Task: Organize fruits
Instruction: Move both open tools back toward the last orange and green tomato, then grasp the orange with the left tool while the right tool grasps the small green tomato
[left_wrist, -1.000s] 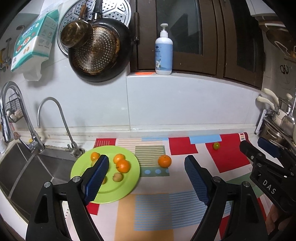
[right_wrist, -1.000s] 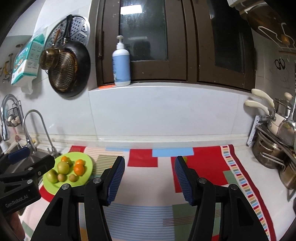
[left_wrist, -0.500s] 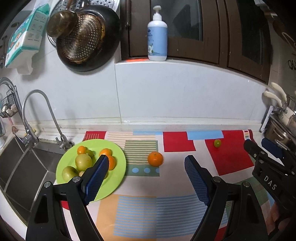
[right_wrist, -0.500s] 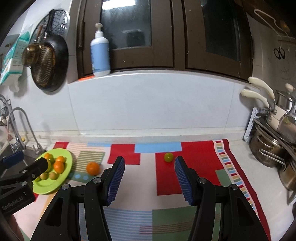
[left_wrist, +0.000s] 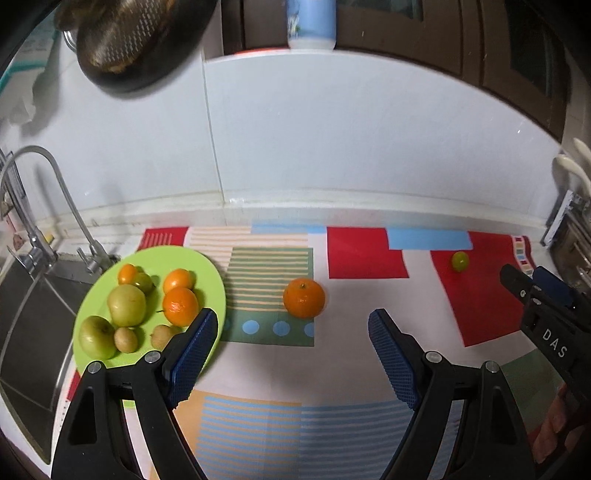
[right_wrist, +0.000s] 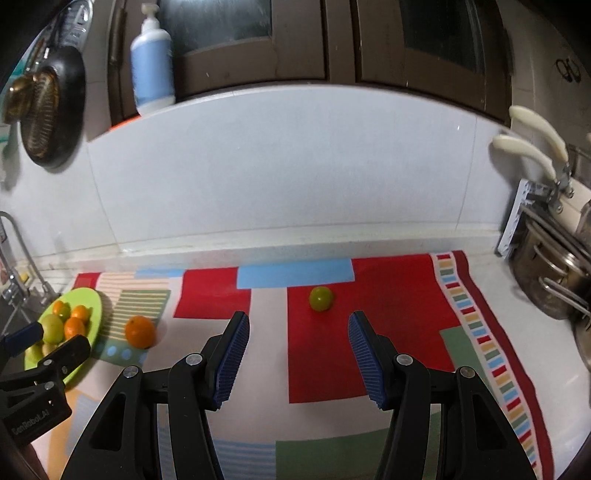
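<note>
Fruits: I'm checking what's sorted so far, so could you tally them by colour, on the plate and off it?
Orange: 4, three on the green plate, one orange on the mat
Green: 4, three on the plate, one green fruit on the mat
Brownish: 2, both on the plate
Total: 10

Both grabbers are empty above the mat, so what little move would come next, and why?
Probably the left gripper eases forward and down so its open fingers straddle the loose round orange fruit. That fruit lies on the patchwork mat straight ahead, off the lime-green plate.
</note>
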